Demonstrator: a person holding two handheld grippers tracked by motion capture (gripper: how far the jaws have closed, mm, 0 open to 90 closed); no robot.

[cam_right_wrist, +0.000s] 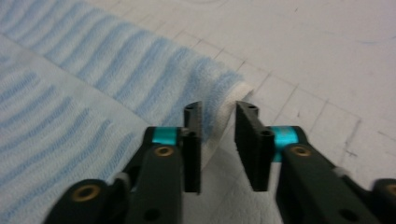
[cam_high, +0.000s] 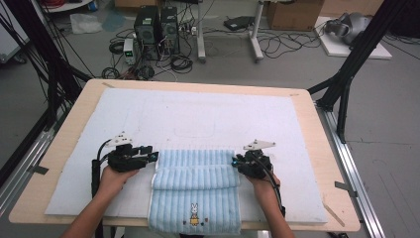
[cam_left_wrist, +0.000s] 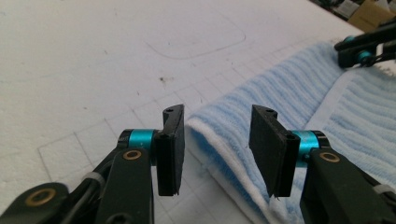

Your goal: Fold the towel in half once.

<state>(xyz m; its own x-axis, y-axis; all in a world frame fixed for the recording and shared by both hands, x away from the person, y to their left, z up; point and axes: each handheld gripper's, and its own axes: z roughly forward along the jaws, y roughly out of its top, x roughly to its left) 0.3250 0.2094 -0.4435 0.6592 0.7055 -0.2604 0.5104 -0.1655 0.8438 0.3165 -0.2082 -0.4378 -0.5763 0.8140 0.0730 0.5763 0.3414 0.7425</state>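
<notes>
Black jaws of the left gripper [cam_left_wrist: 217,154] are standing apart around the towel [cam_high: 195,191] edge, pads clear of the cloth, so nothing is being held. Those of the right gripper [cam_right_wrist: 218,149] are standing at a narrower gap, with the folded corner lying between and just ahead of them, and no pinch is showing there either. Between the two grippers the towel is lying folded on the white mat [cam_high: 198,114], its near end with the rabbit patch [cam_high: 193,215] hanging over the table [cam_high: 337,198] edge toward the person. It is looking soft, light and limp, likely to sag and slide on itself, so I would be taking it at the thick folded corners just ahead of each gripper. Both hands are showing together in the high view, while the gripper views are giving the jaw gaps and the white hem
</notes>
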